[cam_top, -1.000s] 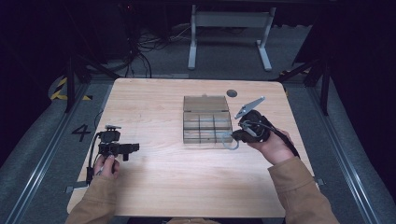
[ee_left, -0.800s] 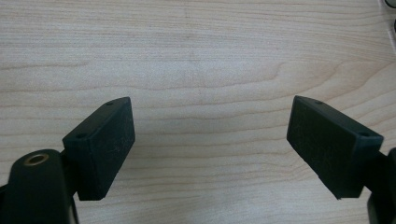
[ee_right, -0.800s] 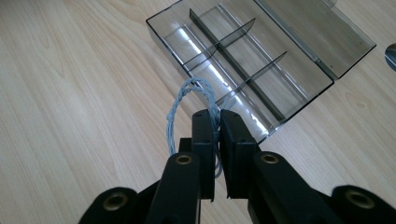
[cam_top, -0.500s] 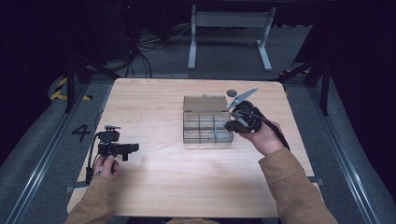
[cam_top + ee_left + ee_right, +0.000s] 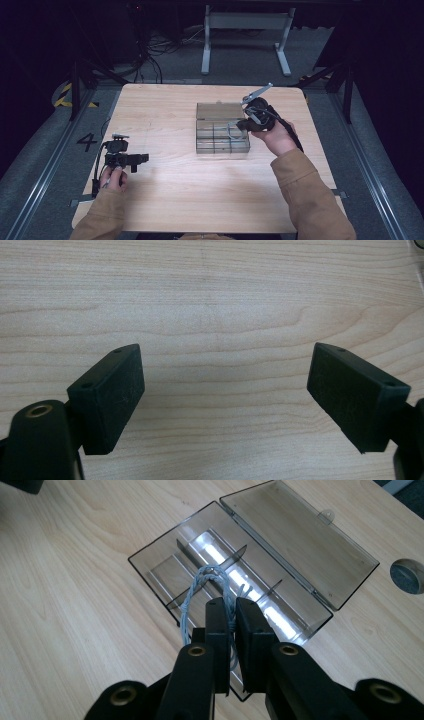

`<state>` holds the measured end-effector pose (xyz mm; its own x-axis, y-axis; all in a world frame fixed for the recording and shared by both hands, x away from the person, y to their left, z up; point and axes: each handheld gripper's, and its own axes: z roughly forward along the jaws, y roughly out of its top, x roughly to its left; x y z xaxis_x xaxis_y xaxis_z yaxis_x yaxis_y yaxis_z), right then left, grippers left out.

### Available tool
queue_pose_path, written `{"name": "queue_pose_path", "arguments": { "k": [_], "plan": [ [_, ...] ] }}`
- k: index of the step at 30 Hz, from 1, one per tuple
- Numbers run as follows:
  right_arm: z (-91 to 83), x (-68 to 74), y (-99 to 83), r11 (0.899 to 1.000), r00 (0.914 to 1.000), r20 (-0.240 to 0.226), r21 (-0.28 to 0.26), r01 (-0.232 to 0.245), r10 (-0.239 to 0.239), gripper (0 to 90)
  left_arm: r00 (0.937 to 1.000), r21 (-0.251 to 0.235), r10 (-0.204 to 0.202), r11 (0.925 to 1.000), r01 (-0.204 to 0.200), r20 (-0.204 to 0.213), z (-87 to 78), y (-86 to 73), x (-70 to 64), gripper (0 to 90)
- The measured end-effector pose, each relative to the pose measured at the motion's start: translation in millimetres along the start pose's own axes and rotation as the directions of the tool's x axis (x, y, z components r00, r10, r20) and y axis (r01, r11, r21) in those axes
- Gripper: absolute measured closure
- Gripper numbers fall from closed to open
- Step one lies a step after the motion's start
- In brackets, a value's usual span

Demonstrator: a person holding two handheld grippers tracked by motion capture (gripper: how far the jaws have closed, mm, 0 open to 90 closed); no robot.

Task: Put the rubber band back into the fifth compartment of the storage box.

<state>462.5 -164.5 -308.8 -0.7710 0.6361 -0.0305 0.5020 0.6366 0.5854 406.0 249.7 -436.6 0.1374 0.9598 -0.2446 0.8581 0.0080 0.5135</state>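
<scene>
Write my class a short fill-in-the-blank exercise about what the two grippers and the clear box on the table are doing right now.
1. The right gripper is shut on a loop of twisted ____.
2. The lid of the clear compartment box lies ____.
3. The left gripper has its jaws ____ with nothing between them.
4. The box rests on a ____ table.

Missing words: wire; open; open; wooden

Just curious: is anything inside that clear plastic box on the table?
The clear box lies open, its visible compartments bare. The right claw, holding a twisted grey cord above it, hides the near part.
</scene>
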Motion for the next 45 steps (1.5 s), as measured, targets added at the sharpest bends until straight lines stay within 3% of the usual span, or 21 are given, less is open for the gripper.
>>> {"name": "queue_pose_path", "arguments": {
  "k": [18, 45],
  "plan": [
    [36.1, -4.5, 14.0, 0.999, 0.9991, 0.021, 0.013, -0.038, 0.038, 85.0, 1.0000, -0.001, 0.000, 1.0000, 0.000, 0.002, -0.7, 0.2, 0.9, 16.1],
    [86.8, 3.0, 8.3, 0.991, 0.9966, 0.025, 0.106, -0.081, 0.078, 85.0, 0.9999, 0.001, 0.007, 1.0000, -0.007, 0.008, 1.5, 2.4, -1.5, 16.1]
  ]
}}
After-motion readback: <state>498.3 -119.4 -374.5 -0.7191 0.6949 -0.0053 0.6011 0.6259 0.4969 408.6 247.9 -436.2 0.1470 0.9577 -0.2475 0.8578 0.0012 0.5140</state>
